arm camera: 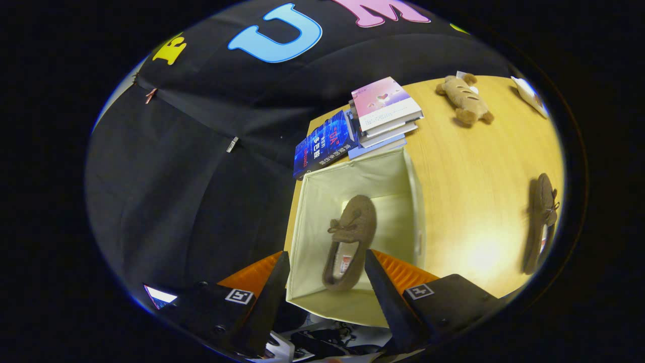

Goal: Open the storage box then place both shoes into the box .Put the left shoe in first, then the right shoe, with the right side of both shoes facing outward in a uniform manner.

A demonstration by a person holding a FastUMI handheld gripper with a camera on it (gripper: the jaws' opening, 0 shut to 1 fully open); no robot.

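A pale cream fabric storage box (308, 222) stands open on the wooden table, right ahead of my fingers. One brown fuzzy shoe (351, 237) with a bow lies inside it on the box floor, toe pointing away from me. The second brown shoe (541, 222) lies on its side on the table, well to the right of the box. My gripper (326, 259) hovers above the near rim of the box, open, with nothing between its two dark fingers; the shoe in the box shows through the gap.
A stack of books (385, 113) and a blue book (325, 143) sit just beyond the box. A plush toy (464, 99) lies farther back on the table (468, 191), with a white object (529, 93) at the far right.
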